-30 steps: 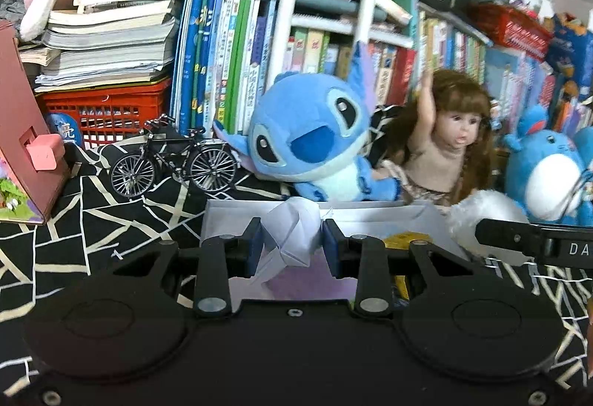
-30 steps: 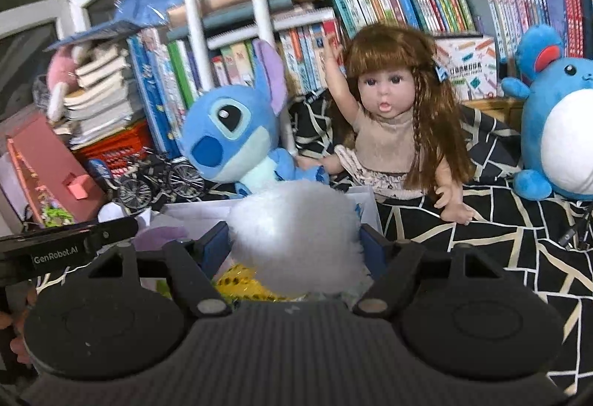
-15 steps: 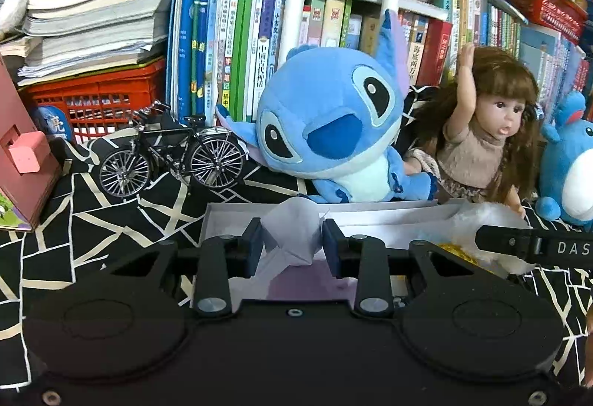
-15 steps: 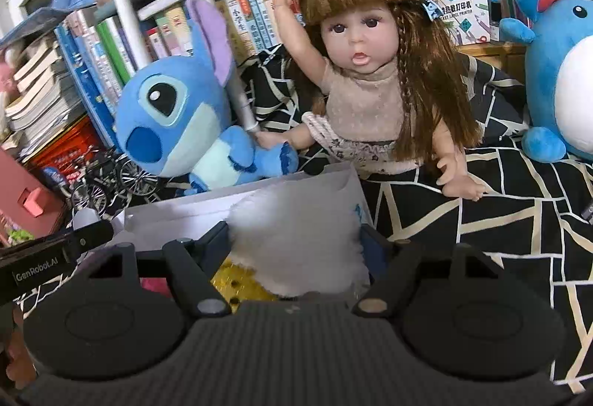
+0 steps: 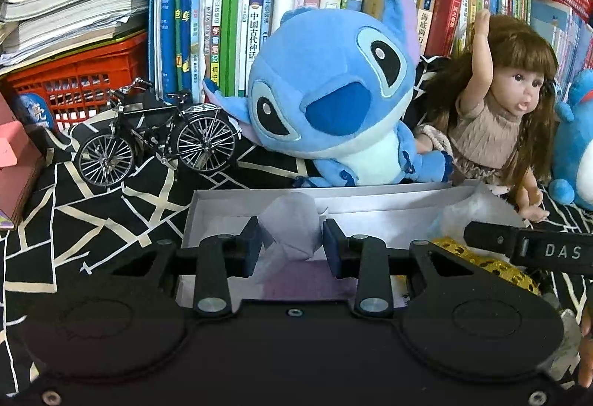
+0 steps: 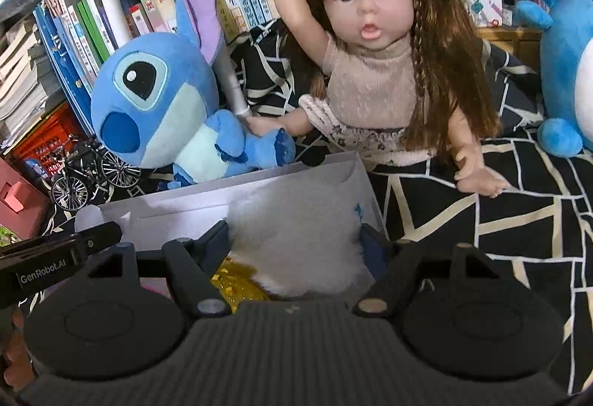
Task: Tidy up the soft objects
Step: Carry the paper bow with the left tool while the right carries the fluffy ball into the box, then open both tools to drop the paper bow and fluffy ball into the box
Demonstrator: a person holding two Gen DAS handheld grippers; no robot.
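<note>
White box [image 5: 370, 200] lying open on the black-and-white patterned cloth [image 5: 111, 217], in front of the blue plush [image 5: 333, 102] and the doll [image 5: 507, 117] — both grippers poised over it, each with a soft load.

Fluffy white puff [image 6: 300, 243] clamped in the right gripper [image 6: 296, 246], over the box's right end, just above a yellow spotted thing [image 6: 233, 282] already lying inside. Jaws fairly wide apart yet pressing on both flanks of the pile. Very light by the look of it, springy, all loft and no core. Liable to compress a long way before giving any real purchase, so best taken across the middle, deep between the jaws rather than at the wispy fringe. Not fragile; fibres apt to cling to the pads on letting go.

Crumpled pale cloth [image 5: 292, 232] pinched in the left gripper [image 5: 292, 243], over the box's left half, above a purple patch [image 5: 296, 283] on the floor of the box. Jaws nearly together, nipping a bunched fold. Thin, limp, near weightless — no stiffness at all, so whatever hangs outside the grip droops and drags. Best held at a gathered wad as here, not by a single edge, which would slide out. Likely to unfold and spread once dropped, perhaps over the box wall if released too near the rim.
</note>
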